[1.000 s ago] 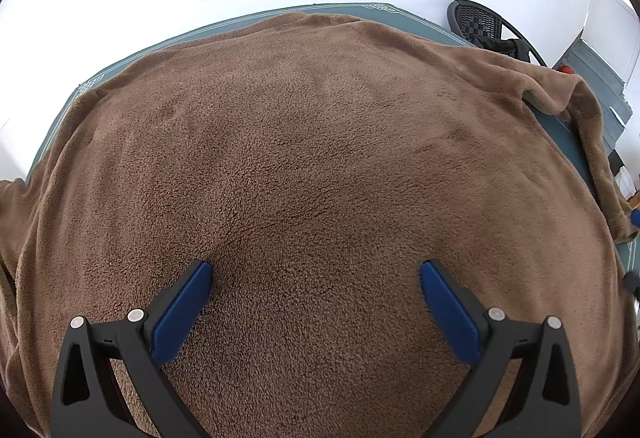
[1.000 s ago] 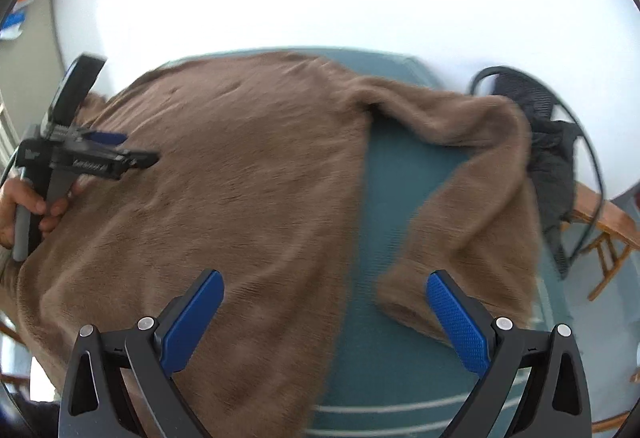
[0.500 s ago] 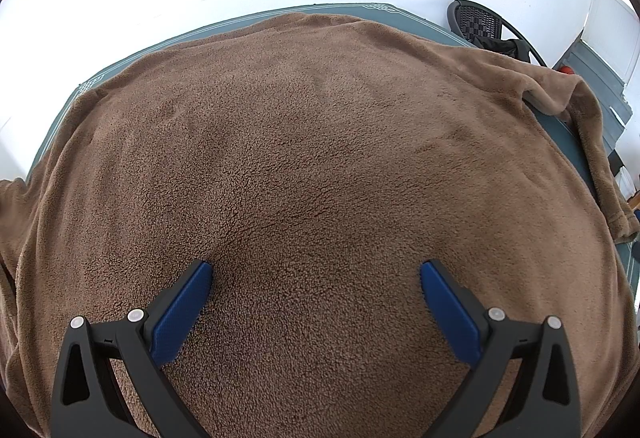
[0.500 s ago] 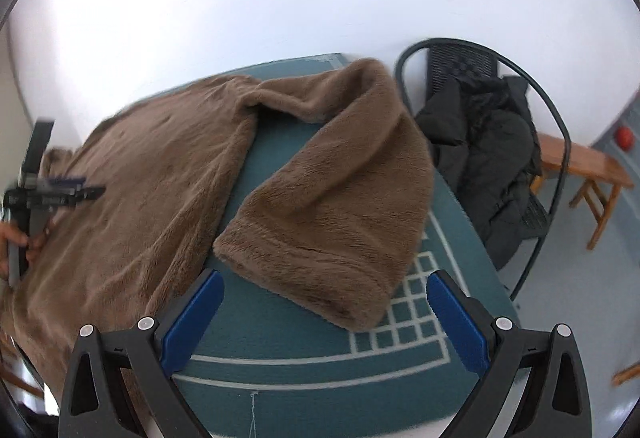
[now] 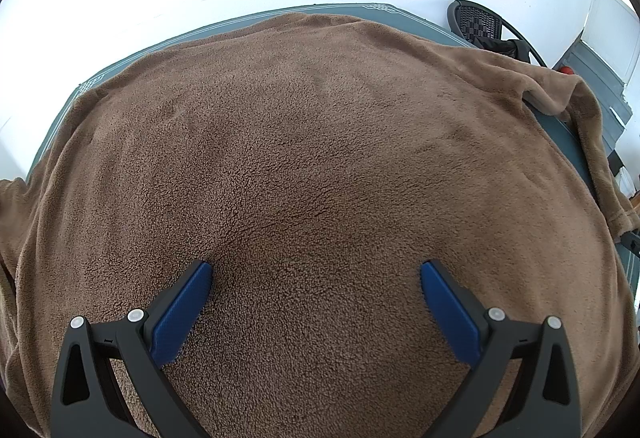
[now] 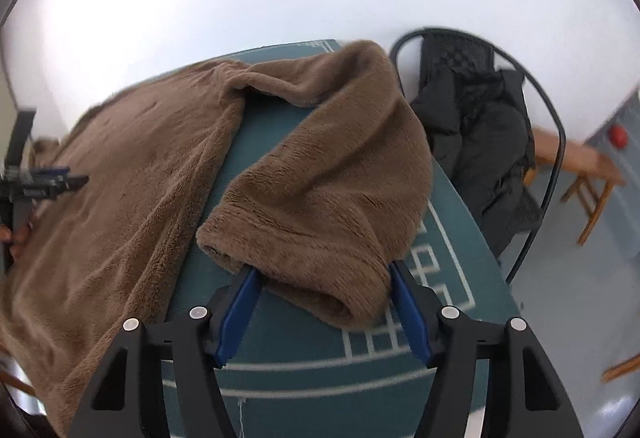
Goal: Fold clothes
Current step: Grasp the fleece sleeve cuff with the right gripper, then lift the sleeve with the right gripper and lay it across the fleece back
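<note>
While a brown fleece garment [image 5: 320, 165] lies spread across most of a teal table mat [image 6: 304, 370], its sleeve [image 6: 320, 177] reaches toward the near right edge, cuff end lying between the fingers of the right gripper [image 6: 324, 278]. Those jaws are closing on the cuff, the blue pads at either side of it; whether they press yet I cannot tell, likely to lift the sleeve and fold it inward over the body. The left gripper [image 5: 316, 270] hangs wide open, holding nothing, its tips resting on or just above the body of the fleece, probably to pin it. A second ago the right gripper was fully open above the garment's edge, and it has since swung right to the cuff. A chair [image 6: 480, 109] draped with dark clothing stands beyond the table's right side.
</note>
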Available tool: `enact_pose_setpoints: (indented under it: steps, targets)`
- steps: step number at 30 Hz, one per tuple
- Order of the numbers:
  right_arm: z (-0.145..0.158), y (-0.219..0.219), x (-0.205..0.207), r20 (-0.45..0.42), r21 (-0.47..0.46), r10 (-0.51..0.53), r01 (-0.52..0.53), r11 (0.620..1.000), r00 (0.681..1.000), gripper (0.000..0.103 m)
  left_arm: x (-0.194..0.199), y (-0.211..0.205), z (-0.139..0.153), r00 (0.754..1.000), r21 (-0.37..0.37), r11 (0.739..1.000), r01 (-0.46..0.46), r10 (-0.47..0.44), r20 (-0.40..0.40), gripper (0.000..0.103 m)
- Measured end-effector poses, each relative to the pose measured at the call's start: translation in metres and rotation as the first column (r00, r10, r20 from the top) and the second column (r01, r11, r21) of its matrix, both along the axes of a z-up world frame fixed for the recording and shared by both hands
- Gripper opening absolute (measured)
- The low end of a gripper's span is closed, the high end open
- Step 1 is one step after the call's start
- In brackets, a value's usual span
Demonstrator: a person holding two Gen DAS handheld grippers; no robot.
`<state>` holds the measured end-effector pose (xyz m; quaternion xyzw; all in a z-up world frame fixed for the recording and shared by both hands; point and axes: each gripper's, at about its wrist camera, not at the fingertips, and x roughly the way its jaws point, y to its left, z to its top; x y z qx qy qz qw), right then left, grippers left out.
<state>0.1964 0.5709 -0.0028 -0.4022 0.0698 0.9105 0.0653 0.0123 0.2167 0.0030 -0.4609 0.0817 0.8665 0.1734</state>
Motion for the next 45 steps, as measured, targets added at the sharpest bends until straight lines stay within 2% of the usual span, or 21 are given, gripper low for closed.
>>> enact_pose_setpoints:
  steps: [5,9,11,12,14,15,16,19,22,25,28,31,35,40,45]
  targets:
    - [0.002,0.016,0.017,-0.02,-0.018,-0.089,0.088,0.996,0.996,0.067,0.001,0.0,0.0,1.0,0.0,1.0,0.0,0.0,0.0,0.103]
    - [0.002,0.022,0.012,-0.032,-0.036,-0.115,0.114,0.993,0.993,0.066,0.002,0.001,0.0,1.0,0.0,1.0,0.001,-0.001,-0.001,0.103]
    - [0.001,0.02,0.004,-0.034,-0.039,-0.105,0.103,0.994,0.994,0.051,0.002,0.0,0.0,1.0,0.0,1.0,0.001,-0.001,-0.001,0.103]
    - [0.001,0.02,0.0,-0.036,-0.037,-0.098,0.097,0.995,0.994,0.048,0.002,0.0,0.0,1.0,0.0,1.0,0.001,-0.001,-0.001,0.103]
    - [0.0,0.02,-0.007,-0.038,-0.034,-0.09,0.088,0.996,0.995,0.027,0.002,0.0,0.0,1.0,0.0,1.0,0.001,-0.001,-0.001,0.103]
    - [0.0,0.022,-0.01,-0.041,-0.047,-0.093,0.091,0.995,0.995,0.023,0.002,0.0,0.0,1.0,0.0,1.0,0.002,-0.002,-0.001,0.103]
    - [0.001,0.025,-0.012,-0.046,-0.068,-0.102,0.099,0.993,0.994,0.014,0.002,0.0,0.0,1.0,0.0,1.0,0.002,-0.002,-0.001,0.103]
    - [0.015,0.034,-0.008,-0.111,-0.071,-0.151,0.144,0.987,0.982,0.01,0.002,-0.001,0.001,1.0,0.004,1.0,0.0,0.0,-0.002,0.103]
    - [0.05,0.044,0.006,-0.23,0.009,-0.223,0.231,0.973,0.947,0.009,0.002,-0.002,0.002,1.0,0.01,1.0,-0.003,0.003,-0.001,0.103]
    - [0.095,0.056,0.025,-0.374,0.092,-0.295,0.352,0.931,0.879,0.008,0.001,-0.001,0.001,1.0,0.008,1.0,-0.003,0.003,-0.001,0.103]
    - [0.129,0.072,0.036,-0.471,0.082,-0.339,0.423,0.902,0.814,0.008,0.001,-0.001,0.001,1.0,0.008,1.0,-0.002,0.002,0.0,0.103]
    - [0.154,0.078,0.034,-0.526,0.071,-0.352,0.452,0.889,0.775,0.008,0.001,-0.002,0.001,1.0,0.012,1.0,-0.002,0.002,0.002,0.103]
    - [0.171,0.069,0.022,-0.541,0.049,-0.316,0.404,0.913,0.78,0.008,0.0,-0.005,0.003,1.0,0.032,0.999,-0.001,0.001,0.007,0.103]
    - [0.187,0.024,0.007,-0.548,0.106,-0.19,0.293,0.95,0.815,0.008,0.0,-0.009,0.007,0.999,0.075,0.997,0.011,-0.014,0.032,0.103]
    - [0.2,-0.024,-0.007,-0.539,0.102,-0.078,0.157,0.982,0.839,0.008,0.005,-0.023,0.03,0.997,0.197,0.98,0.03,-0.044,0.063,0.103]
